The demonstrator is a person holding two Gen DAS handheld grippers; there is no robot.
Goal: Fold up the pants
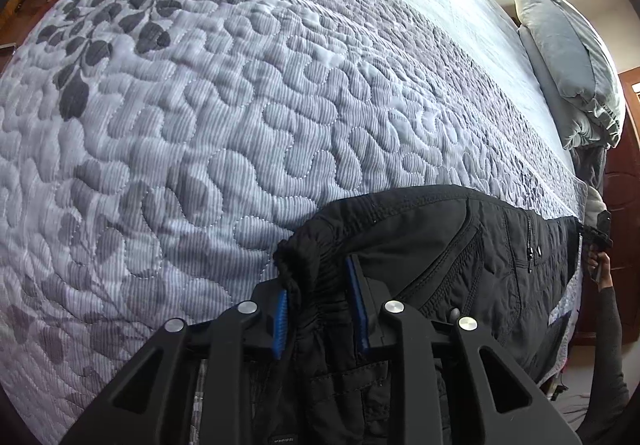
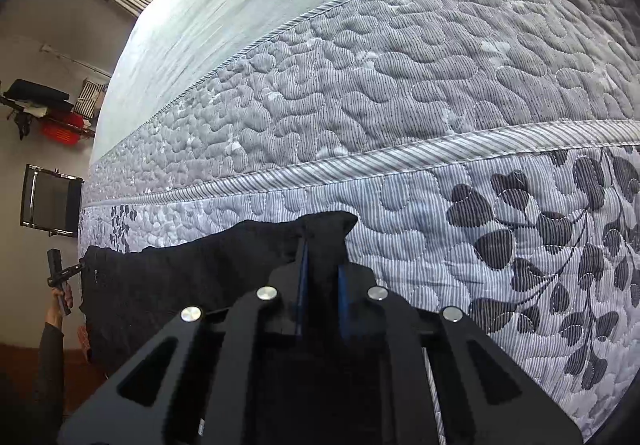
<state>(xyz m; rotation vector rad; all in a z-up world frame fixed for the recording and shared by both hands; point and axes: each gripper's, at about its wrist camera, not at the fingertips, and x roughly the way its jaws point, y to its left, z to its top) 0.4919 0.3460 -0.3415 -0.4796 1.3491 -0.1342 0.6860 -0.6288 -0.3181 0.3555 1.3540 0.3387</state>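
Black pants (image 1: 460,245) lie stretched along the near edge of a quilted bed. My left gripper (image 1: 318,277) is shut on the bunched elastic waistband, with the blue pads (image 1: 356,297) pressing the gathered cloth from both sides. A zip pocket shows to the right of that grip. In the right wrist view the pants (image 2: 180,277) run off to the left, and my right gripper (image 2: 322,257) is shut on a raised corner of the black cloth at the other end. Each view shows the other hand (image 2: 60,297) far off at the frame's edge.
A grey quilted bedspread (image 1: 200,125) with a dark leaf print covers the bed and stretches far beyond the pants. A grey pillow (image 1: 568,65) lies at the far right. A wall shelf with a red basket (image 2: 60,129) and a dark framed panel (image 2: 50,201) hang beyond the bed.
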